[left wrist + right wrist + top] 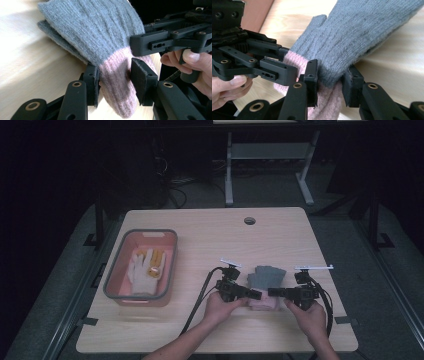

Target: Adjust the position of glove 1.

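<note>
Hand-held grippers [265,293] clamped on glove [267,276]

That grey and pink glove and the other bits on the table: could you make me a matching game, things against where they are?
Things:
1. grey and pink glove
2. white glove
3. round hole
4. left tool

Places:
A. far edge of the table
B. inside the pink bin
C. pinched between both tools
D. in the person's left hand

Pairs: 1-C, 2-B, 3-A, 4-D
</note>
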`<state>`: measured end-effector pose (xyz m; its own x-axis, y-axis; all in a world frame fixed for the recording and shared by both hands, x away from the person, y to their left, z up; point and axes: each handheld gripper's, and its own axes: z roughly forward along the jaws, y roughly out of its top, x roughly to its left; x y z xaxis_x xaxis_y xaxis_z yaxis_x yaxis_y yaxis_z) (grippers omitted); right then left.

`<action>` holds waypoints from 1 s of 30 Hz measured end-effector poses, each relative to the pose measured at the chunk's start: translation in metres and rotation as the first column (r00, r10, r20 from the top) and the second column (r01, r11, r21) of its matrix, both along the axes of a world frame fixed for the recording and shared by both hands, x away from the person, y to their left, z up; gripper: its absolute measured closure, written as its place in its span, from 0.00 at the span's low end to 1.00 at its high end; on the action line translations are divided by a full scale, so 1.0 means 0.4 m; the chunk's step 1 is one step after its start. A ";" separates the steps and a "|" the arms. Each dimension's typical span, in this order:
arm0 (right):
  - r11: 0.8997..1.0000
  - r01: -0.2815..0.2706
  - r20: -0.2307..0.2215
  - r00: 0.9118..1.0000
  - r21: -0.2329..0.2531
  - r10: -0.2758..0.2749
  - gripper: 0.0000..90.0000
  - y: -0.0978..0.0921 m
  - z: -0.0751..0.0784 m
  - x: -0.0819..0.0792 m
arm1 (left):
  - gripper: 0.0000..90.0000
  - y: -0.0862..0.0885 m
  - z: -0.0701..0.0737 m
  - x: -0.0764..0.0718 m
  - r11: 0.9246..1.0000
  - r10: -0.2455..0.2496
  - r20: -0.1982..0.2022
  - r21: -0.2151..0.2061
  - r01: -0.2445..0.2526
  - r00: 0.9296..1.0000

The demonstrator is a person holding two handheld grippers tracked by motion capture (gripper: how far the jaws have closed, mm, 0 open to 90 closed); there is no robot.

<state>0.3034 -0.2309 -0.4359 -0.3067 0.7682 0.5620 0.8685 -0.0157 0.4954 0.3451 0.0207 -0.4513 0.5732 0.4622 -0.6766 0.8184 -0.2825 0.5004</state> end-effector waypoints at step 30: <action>0.996 -0.085 0.075 0.994 0.035 0.082 0.76 0.139 0.100 0.055 | 0.65 0.149 0.114 0.005 0.998 0.064 0.090 0.000 -0.064 0.994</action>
<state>0.3255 -0.1753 -0.3958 -0.4107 0.7163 0.5641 0.8287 0.0353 0.5586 0.3473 0.0803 -0.4056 0.6004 0.5021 -0.6224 0.7869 -0.2324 0.5717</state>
